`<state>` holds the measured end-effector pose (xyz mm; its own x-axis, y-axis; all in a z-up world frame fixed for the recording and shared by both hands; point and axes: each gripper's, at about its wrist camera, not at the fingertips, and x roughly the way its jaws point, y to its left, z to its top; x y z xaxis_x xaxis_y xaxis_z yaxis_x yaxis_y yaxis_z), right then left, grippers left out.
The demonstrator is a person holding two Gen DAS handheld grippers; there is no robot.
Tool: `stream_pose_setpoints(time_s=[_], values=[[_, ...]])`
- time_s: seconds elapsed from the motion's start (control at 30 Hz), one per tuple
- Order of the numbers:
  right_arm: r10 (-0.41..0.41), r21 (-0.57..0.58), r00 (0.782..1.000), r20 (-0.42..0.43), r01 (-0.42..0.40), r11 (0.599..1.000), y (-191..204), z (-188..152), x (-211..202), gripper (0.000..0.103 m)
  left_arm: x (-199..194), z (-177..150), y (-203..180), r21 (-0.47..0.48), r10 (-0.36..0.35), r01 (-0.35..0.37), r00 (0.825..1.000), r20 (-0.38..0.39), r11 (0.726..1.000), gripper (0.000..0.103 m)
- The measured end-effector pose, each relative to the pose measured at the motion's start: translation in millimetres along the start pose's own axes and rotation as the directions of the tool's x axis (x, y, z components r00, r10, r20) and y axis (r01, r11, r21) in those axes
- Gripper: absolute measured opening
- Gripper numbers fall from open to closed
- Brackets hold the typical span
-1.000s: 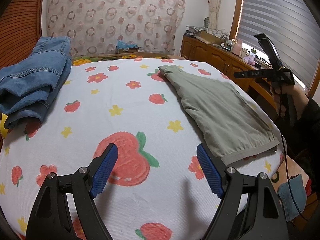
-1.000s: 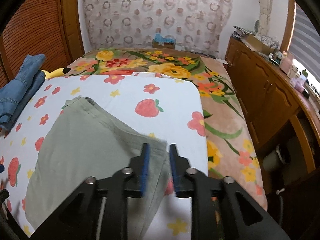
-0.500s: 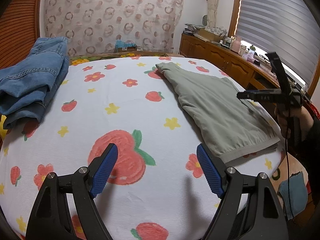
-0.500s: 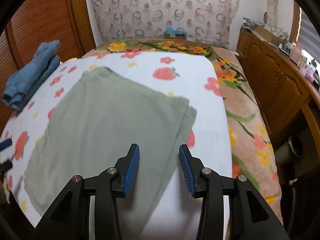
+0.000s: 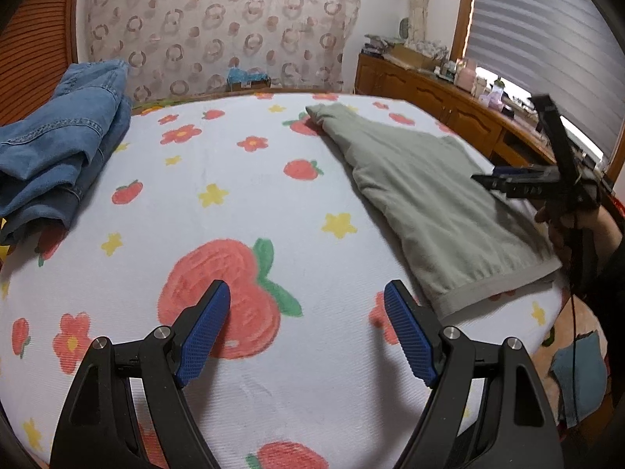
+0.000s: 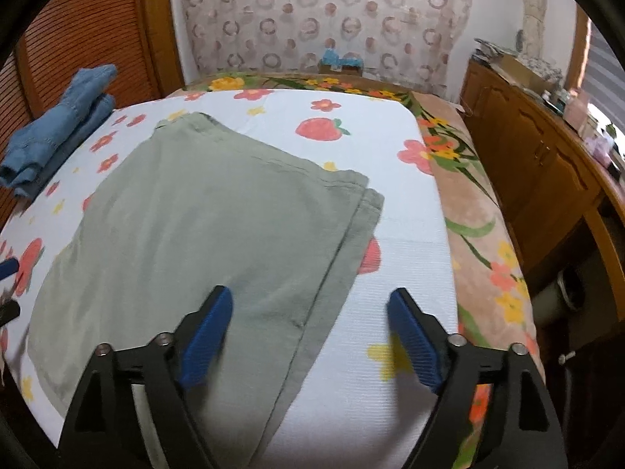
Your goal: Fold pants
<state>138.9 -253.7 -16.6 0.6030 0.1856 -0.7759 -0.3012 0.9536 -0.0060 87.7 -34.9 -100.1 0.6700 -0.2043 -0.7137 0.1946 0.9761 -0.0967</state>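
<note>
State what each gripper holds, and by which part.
Nothing is held. The left gripper stands open over the strawberry sheet; the right gripper's jaws are opening above the green pants, pads off the cloth.

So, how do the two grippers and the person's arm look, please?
Both grippers are alike: the left gripper and the right gripper have black frames with triangular cut-outs, silver screws at the joints, and two fingers with blue ribbed pads. A thin black cable hangs below the hand on the right gripper's handle, and the sleeve is dark.

Green pants (image 6: 203, 226) flat — right gripper (image 6: 308, 336) opening above.
</note>
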Motion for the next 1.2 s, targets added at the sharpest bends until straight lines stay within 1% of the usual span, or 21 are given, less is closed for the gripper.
stream_pose_setpoints(time_s=[0.07,0.23,0.27,0.33,0.4,0.43,0.5,0.53,0.57,0.63,0.67,0.77,0.87,1.0,1.1,1.2], values=[[0.002,0.004,1.000,-0.001,-0.002,1.000,-1,0,0,0.087,3,-1,-1,0.004,-0.003,0.003,1.000,-0.014,1.000,0.082],[-0.006,-0.001,1.000,-0.001,0.006,1.000,-1,-1,0,0.088,4,-1,-5,0.030,0.015,-0.014,1.000,-0.017,0.999,0.082],[-0.006,-0.002,1.000,-0.002,0.006,1.000,0,-1,0,0.088,4,0,-6,0.030,0.010,-0.010,1.000,-0.020,1.000,0.082],[0.011,0.005,1.000,-0.011,-0.011,1.000,-1,-1,-2,0.086,3,3,-7,0.030,-0.029,0.030,0.999,-0.022,0.999,0.082],[0.038,0.023,0.999,-0.002,-0.038,0.999,-3,-6,-11,0.081,-7,6,-8,0.016,-0.070,0.070,0.997,0.035,0.997,0.082],[0.050,0.020,0.999,0.014,-0.051,0.999,-1,-10,-19,0.078,-11,8,-9,0.014,-0.091,0.090,0.994,0.056,0.996,0.079],[0.045,0.005,0.998,0.044,-0.045,0.999,5,-21,-36,0.070,-14,14,-14,0.031,-0.099,0.098,0.993,0.060,0.995,0.075],[0.050,0.001,0.997,0.061,-0.050,0.999,9,-29,-45,0.066,-16,16,-16,0.042,-0.102,0.099,0.993,0.064,0.994,0.072],[0.065,0.003,0.995,0.071,-0.066,0.998,11,-36,-51,0.064,-17,19,-19,0.052,-0.114,0.110,0.991,0.066,0.993,0.069],[0.098,0.022,0.991,0.091,-0.101,0.995,16,-51,-64,0.056,-16,22,-23,0.057,-0.138,0.135,0.989,0.054,0.989,0.064],[0.112,0.026,0.989,0.099,-0.115,0.993,19,-58,-70,0.055,-15,24,-26,0.066,-0.154,0.150,0.987,0.044,0.986,0.060],[0.114,0.018,0.987,0.116,-0.117,0.993,27,-78,-83,0.052,-15,27,-36,0.095,-0.167,0.163,0.985,0.032,0.982,0.056],[0.109,0.036,0.985,0.131,-0.115,0.993,27,-91,-92,0.051,-12,29,-45,0.109,-0.182,0.179,0.983,0.014,0.978,0.055],[0.119,0.070,0.985,0.125,-0.128,0.989,24,-103,-92,0.051,-5,24,-57,0.132,-0.179,0.180,0.984,-0.022,0.975,0.054],[0.134,0.083,0.984,0.114,-0.144,0.986,25,-108,-89,0.045,1,18,-60,0.133,-0.176,0.181,0.983,-0.049,0.974,0.053],[0.138,0.102,0.985,0.106,-0.149,0.984,27,-110,-88,0.043,5,12,-63,0.139,-0.173,0.181,0.983,-0.066,0.974,0.053]])
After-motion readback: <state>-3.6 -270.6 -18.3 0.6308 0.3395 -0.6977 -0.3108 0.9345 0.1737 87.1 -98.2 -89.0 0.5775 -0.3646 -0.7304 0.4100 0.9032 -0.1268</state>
